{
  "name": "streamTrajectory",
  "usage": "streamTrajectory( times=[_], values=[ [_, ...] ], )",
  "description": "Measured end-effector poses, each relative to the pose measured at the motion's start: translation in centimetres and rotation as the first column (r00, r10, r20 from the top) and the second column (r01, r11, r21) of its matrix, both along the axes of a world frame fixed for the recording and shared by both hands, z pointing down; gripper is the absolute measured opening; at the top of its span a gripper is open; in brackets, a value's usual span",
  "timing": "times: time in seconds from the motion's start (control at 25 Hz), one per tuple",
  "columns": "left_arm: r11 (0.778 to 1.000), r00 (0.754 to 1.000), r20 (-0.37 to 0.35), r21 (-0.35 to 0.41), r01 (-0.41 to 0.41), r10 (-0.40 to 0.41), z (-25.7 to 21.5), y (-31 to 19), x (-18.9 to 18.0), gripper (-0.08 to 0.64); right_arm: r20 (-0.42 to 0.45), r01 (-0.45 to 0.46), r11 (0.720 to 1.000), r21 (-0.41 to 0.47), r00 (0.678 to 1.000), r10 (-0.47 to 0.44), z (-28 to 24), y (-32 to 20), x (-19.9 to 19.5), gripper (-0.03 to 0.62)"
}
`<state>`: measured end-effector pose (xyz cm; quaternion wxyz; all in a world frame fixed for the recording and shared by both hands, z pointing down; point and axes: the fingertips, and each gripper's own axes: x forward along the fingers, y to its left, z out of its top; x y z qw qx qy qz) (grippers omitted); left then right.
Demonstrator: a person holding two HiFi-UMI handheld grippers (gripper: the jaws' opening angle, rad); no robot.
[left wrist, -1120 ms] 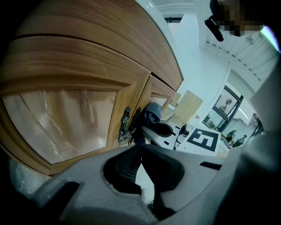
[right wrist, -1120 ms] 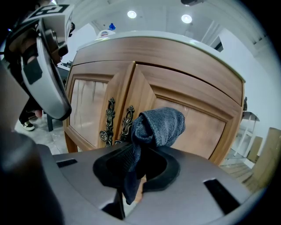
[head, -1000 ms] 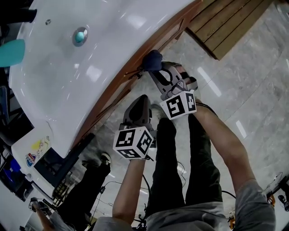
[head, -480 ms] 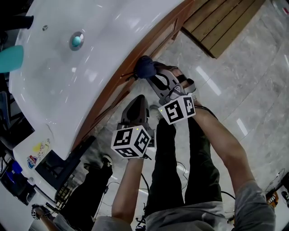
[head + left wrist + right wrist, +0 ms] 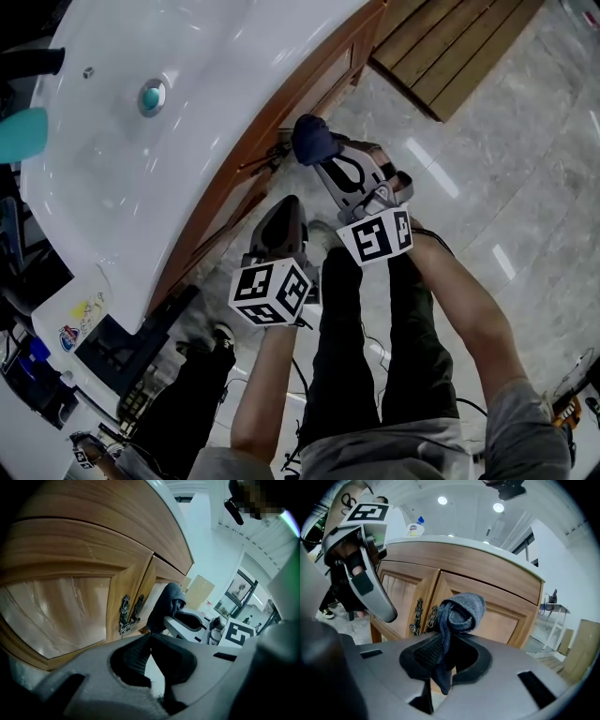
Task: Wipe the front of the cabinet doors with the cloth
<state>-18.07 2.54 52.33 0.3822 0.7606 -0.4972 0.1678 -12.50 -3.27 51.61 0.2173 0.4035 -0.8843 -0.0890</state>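
The wooden cabinet doors (image 5: pixel 492 616) sit under a white basin top, with two ornate metal handles (image 5: pixel 423 616) where they meet. My right gripper (image 5: pixel 446 641) is shut on a dark blue cloth (image 5: pixel 460 612), which bunches up just in front of the right door beside the handles. In the head view the cloth (image 5: pixel 314 139) is at the cabinet's front edge, ahead of the right gripper (image 5: pixel 323 159). My left gripper (image 5: pixel 149 637) is shut and empty, a little back from the left door (image 5: pixel 61 616). From there I see the cloth (image 5: pixel 168 603) against the right door.
The white basin (image 5: pixel 187 103) with a teal drain (image 5: pixel 151 97) overhangs the doors. A bottle (image 5: pixel 415 527) stands on the top. A wooden slatted platform (image 5: pixel 459 47) lies on the tiled floor to the right. The person's legs (image 5: pixel 375 347) are below the grippers.
The right gripper has carried the cloth a little along the cabinet front, near the handles. The left gripper has hardly moved.
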Motion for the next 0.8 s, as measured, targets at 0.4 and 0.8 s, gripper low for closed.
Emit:
streamTrajectory(
  times=[0.4,0.8],
  values=[
    [1.000,1.000,0.000,-0.015,-0.020,0.020,0.4,-1.2,3.7,0.008,0.001,-0.052,0.999,-0.010,0.999,0.052,0.0,-1.4,5.1,0.054],
    [0.999,1.000,-0.003,-0.030,-0.021,0.021,1.2,-3.3,7.7,0.008,-0.013,-0.080,0.996,-0.037,0.997,0.079,1.9,-3.7,10.1,0.054]
  ],
)
